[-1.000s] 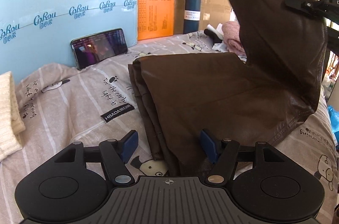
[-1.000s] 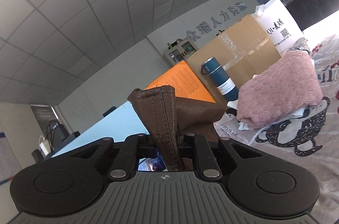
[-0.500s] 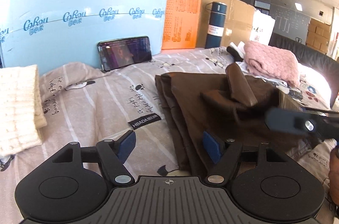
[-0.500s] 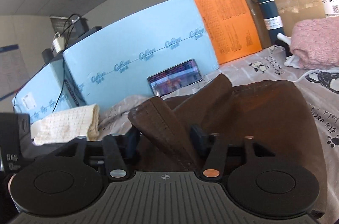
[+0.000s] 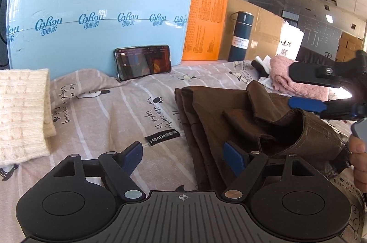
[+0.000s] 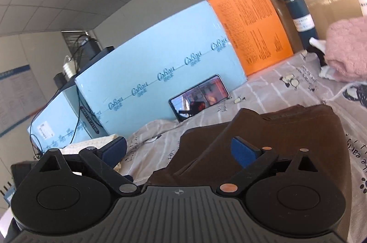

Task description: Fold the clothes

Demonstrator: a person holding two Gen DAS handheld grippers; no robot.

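1. Spreading wide, the right gripper (image 6: 181,147) has just been opening and grips nothing; the brown garment (image 5: 240,125) lies loose beneath its jaws, apparently let go so the fold can settle.
2. The left gripper (image 5: 183,156), also just opening, straddles the garment's near edge without pinching it.
3. The garment rests, partly folded and rumpled, on the printed bedsheet (image 5: 110,114), the phone (image 5: 143,62) propped beyond.
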